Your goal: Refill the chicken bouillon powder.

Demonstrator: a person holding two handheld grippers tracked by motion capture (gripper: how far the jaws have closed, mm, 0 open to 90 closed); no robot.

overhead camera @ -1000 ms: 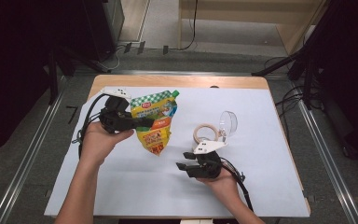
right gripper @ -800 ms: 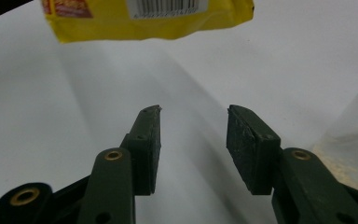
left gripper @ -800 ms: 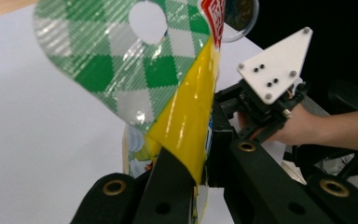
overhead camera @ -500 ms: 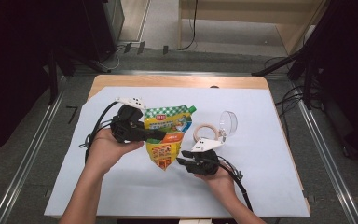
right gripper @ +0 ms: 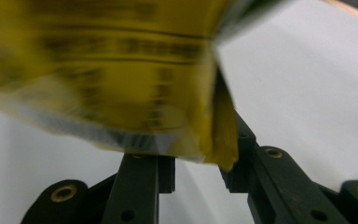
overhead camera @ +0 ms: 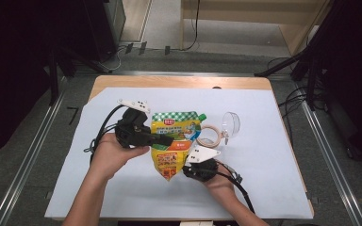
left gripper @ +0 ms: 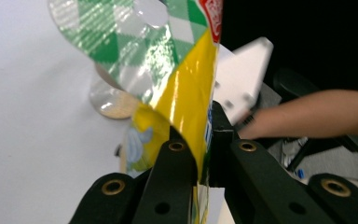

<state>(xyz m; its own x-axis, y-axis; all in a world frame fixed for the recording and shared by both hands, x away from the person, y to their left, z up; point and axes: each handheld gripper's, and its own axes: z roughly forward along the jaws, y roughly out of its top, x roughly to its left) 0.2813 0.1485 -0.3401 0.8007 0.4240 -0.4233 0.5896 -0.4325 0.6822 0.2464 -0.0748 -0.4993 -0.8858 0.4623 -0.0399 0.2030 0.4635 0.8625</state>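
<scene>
A yellow and green spouted pouch (overhead camera: 174, 136) hangs above the white sheet, and my left gripper (overhead camera: 168, 140) is shut on its left edge. In the left gripper view the pouch (left gripper: 186, 88) runs up from between the closed jaws of the left gripper (left gripper: 200, 147). My right gripper (overhead camera: 185, 168) sits at the pouch's lower right end. In the right gripper view the right gripper (right gripper: 196, 163) is open, and the pouch's blurred bottom corner (right gripper: 219, 144) rests against the right-hand jaw.
A roll of tape (overhead camera: 209, 135) and a clear plastic cup (overhead camera: 230, 125) lie on the white sheet (overhead camera: 273, 165) just right of the pouch. The wooden table edge (overhead camera: 179, 81) runs along the back. Cables trail from both grippers.
My left gripper has carried the pouch to the right and nearer the person, so its lower end now reaches the right gripper. The right gripper has barely moved.
</scene>
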